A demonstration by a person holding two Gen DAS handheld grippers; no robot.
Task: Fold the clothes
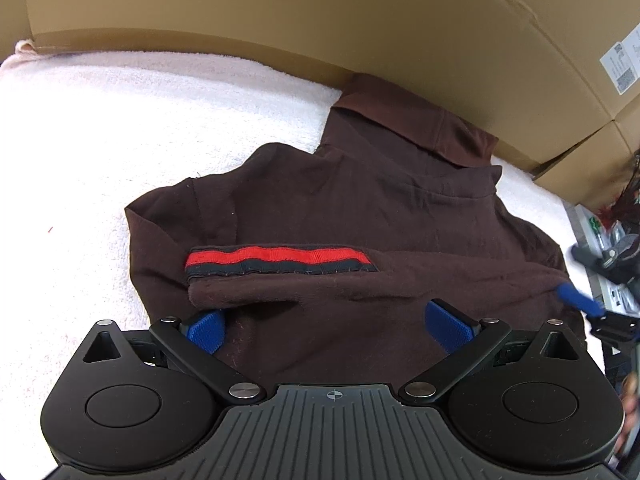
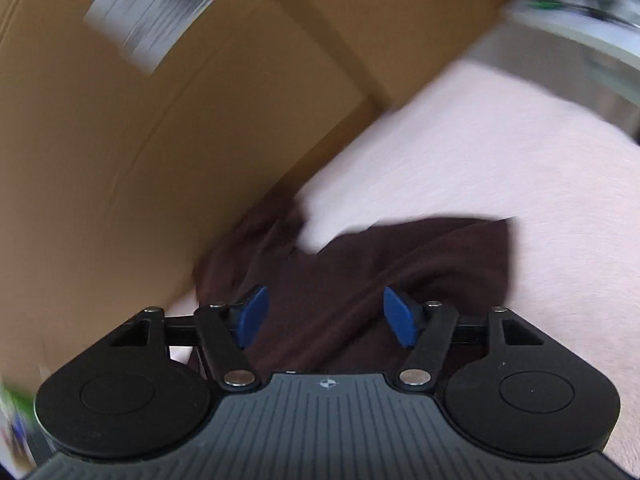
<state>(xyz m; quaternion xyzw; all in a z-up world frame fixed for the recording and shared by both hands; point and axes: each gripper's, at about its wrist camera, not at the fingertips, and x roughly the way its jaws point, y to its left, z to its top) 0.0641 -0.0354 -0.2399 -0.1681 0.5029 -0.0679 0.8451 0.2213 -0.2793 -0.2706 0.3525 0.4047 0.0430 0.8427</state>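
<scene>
Brown shirt point(image 1: 360, 208) flat on white towel point(image 1: 120, 128), just ahead of left claw point(image 1: 326, 326), sleeve folded in to narrow it | left claw wide, empty | right claw point(image 2: 324, 316) wide over shirt edge, nothing gripped | boxes point(image 1: 320, 12) behind

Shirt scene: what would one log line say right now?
shirt: partly folded on towel | left tool: open | right tool: open
</scene>
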